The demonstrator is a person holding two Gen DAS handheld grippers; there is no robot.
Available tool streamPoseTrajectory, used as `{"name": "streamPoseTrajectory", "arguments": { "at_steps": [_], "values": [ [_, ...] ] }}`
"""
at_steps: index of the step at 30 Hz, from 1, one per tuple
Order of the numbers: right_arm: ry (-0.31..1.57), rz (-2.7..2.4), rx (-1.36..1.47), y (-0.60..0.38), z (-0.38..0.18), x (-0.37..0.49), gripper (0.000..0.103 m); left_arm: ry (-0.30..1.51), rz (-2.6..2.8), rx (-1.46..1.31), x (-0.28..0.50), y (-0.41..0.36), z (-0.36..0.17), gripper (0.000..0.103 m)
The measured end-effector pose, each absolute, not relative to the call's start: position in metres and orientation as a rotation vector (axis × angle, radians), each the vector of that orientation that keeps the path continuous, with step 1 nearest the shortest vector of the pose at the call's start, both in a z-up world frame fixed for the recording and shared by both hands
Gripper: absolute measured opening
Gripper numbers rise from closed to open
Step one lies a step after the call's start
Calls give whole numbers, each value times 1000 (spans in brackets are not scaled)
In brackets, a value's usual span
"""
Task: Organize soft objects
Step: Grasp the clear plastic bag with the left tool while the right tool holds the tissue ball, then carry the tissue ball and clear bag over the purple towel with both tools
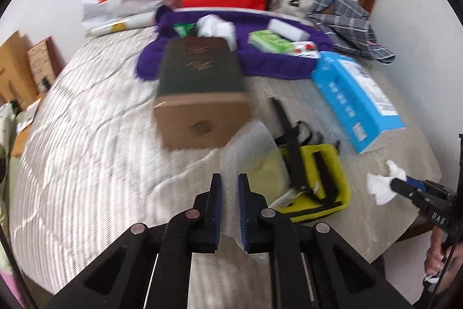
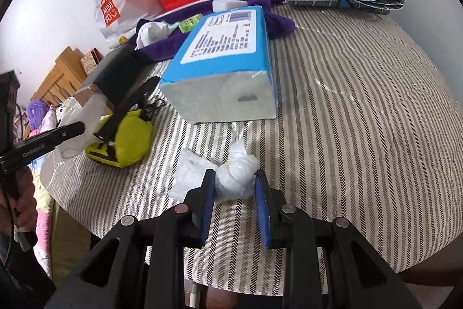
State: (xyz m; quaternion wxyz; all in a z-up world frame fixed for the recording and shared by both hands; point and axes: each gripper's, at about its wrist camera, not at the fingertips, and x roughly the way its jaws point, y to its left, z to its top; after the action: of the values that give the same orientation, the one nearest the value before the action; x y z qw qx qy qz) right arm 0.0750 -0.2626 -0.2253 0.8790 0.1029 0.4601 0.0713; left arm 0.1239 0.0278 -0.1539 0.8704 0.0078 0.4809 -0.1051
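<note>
Striped-cloth counter (image 2: 347,106) against a white wall: sorting barely begun.
Right gripper (image 2: 235,178) pinches a crumpled white tissue wad (image 2: 237,178) near the counter's edge; left gripper (image 1: 230,187), pressed together, holds a translucent plastic sheet (image 1: 246,141). Yellow-green fabric pouch (image 1: 321,178) and purple towel (image 1: 289,65) remain loose.

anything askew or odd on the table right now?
Yes. The blue tissue pack lies tilted, its far end propped on the purple towel. A brown-and-green box lies toppled half onto that towel. Crumpled white tissue sits loose near the edge.
</note>
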Motion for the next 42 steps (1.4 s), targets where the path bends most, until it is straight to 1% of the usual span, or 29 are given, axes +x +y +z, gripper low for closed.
{"name": "streamPoseTrajectory", "arguments": {
  "at_steps": [5,11,29,42],
  "values": [
    [968,150,205,-258,-230,80,27,1018,-161,-7,120,54,-160,10],
    [967,148,195,-254,-225,81,27,989,-153,-47,113,64,-152,9],
    [885,156,178,-251,-159,69,27,892,-206,-108,102,67,-107,9],
    [832,177,165,-241,-122,94,27,852,-216,-124,127,76,-77,9]
  ]
}}
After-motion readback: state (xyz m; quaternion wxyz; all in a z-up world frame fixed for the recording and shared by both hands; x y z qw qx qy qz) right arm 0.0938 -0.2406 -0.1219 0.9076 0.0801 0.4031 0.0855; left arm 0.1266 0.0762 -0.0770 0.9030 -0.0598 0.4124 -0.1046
